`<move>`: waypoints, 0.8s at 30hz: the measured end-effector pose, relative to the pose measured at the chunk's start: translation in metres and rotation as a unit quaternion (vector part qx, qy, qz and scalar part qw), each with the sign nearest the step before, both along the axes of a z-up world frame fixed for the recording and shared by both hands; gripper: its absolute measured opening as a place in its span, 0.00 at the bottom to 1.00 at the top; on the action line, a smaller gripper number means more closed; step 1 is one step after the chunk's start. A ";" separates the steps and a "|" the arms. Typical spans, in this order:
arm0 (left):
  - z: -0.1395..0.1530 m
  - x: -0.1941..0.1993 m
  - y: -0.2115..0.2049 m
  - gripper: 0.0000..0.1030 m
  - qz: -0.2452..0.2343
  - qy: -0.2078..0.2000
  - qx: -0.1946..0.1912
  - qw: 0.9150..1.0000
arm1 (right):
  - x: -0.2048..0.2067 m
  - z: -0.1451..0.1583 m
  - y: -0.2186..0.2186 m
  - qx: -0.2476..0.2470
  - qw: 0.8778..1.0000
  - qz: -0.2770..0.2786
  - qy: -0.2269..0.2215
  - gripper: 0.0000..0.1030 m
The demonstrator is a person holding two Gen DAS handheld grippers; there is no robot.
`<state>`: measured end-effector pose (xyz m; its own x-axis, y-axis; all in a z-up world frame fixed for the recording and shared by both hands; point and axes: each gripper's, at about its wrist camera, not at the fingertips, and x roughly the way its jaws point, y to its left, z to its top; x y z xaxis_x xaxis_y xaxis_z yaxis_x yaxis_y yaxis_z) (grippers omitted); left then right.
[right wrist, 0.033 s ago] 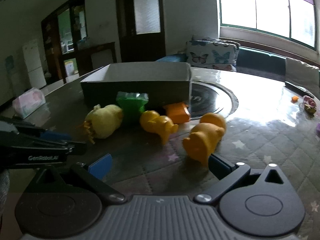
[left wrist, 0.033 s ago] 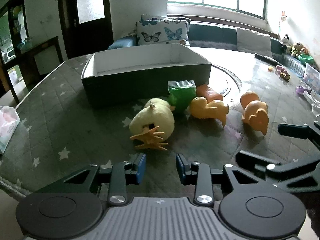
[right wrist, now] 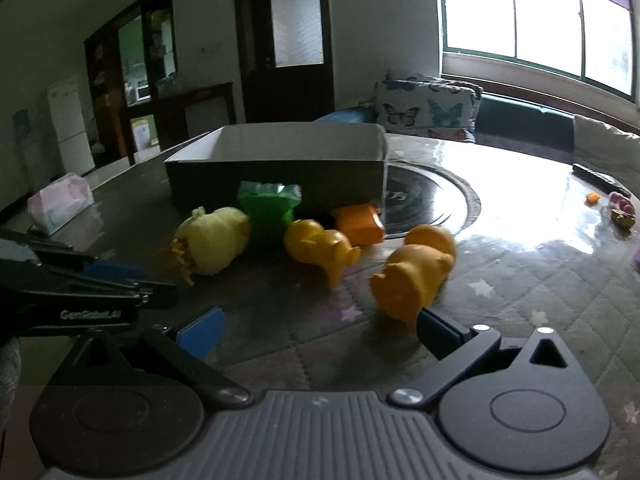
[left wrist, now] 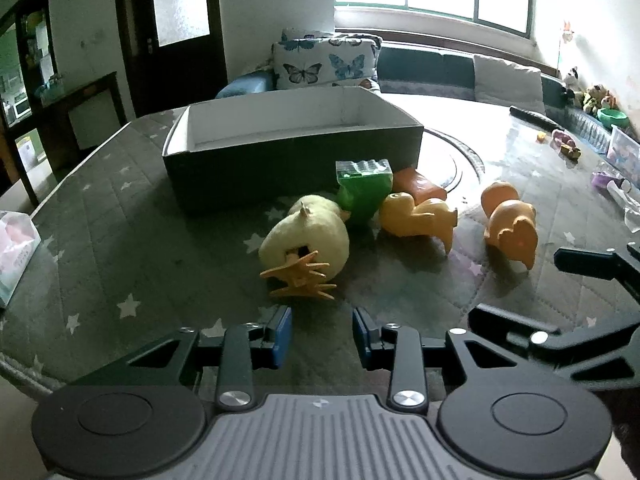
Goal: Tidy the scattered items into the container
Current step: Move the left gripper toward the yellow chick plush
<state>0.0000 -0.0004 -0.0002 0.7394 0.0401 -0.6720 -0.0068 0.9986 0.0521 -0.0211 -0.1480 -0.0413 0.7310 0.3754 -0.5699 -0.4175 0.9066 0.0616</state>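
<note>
1. On the desk (left wrist: pixel 100 216), which wears a grey quilted cover with stars, an open cardboard box (left wrist: pixel 292 148) with dark outer walls and a pale inside sits toward the far edge.
2. Just in front of the box's near wall lie five toys: a pale yellow chick (left wrist: pixel 308 236) on its side with orange feet, a green block (left wrist: pixel 362 186), an orange block (left wrist: pixel 418 186), a yellow duck (left wrist: pixel 416 216) and an orange pig (left wrist: pixel 510 226).
3. Left claw (left wrist: pixel 322 334): blue-padded fingers apart, holding nothing, low over the near edge, just short of the chick's feet.
4. Right claw (right wrist: pixel 320 328): fingers spread wide, holding nothing, with the pig (right wrist: pixel 412 280) just beyond its right finger.
5. A pink tissue pack (left wrist: pixel 14 248) rests at the desk's left edge.
</note>
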 end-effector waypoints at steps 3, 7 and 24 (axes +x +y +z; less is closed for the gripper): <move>-0.002 0.002 -0.002 0.35 0.003 0.011 -0.003 1.000 | -0.002 -0.002 0.003 -0.002 1.000 0.004 0.006 1.00; -0.004 0.000 -0.004 0.35 -0.005 0.017 -0.003 1.000 | -0.005 -0.004 0.008 -0.004 1.000 0.009 0.014 1.00; -0.006 0.002 -0.007 0.35 -0.002 0.040 0.004 0.999 | -0.010 -0.008 0.015 -0.013 0.999 0.017 0.032 1.00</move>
<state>0.0022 -0.0075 -0.0060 0.6832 0.0431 -0.7290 0.0017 0.9982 0.0605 -0.0315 -0.1332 -0.0493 0.6798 0.3835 -0.6251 -0.4443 0.8935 0.0651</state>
